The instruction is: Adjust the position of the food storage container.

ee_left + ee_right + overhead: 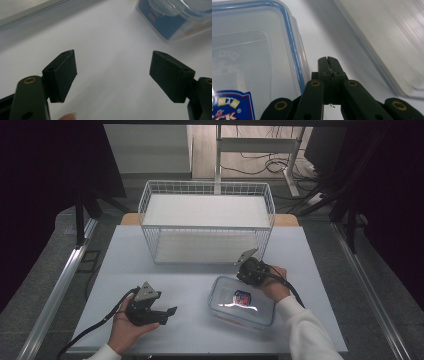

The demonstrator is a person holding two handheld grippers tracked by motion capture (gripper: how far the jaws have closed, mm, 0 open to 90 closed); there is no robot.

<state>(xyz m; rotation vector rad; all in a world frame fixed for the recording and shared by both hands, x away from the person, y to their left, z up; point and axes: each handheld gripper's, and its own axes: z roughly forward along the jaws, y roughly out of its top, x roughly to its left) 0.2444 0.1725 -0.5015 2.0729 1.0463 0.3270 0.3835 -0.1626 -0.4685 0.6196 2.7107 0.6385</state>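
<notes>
A white table [150, 270] stands in a dark room with grey floor; a wire basket [207, 220] sits at its far edge; cables lie on the floor behind. The clear box [242, 301] with a blue-rimmed lid lies near the front right corner. The right gripper [246, 257] hangs over the box's far edge, jaws pressed together, holding nothing. The left gripper [170, 312] rests near the front left, jaws wide apart and empty. The box's label is too blurry to read.

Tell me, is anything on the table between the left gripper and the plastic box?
No, nothing visible is in the way. The left gripper is open and points across bare white table toward the plastic box. The right gripper, shut, sits at the box's far edge, not between them.
</notes>
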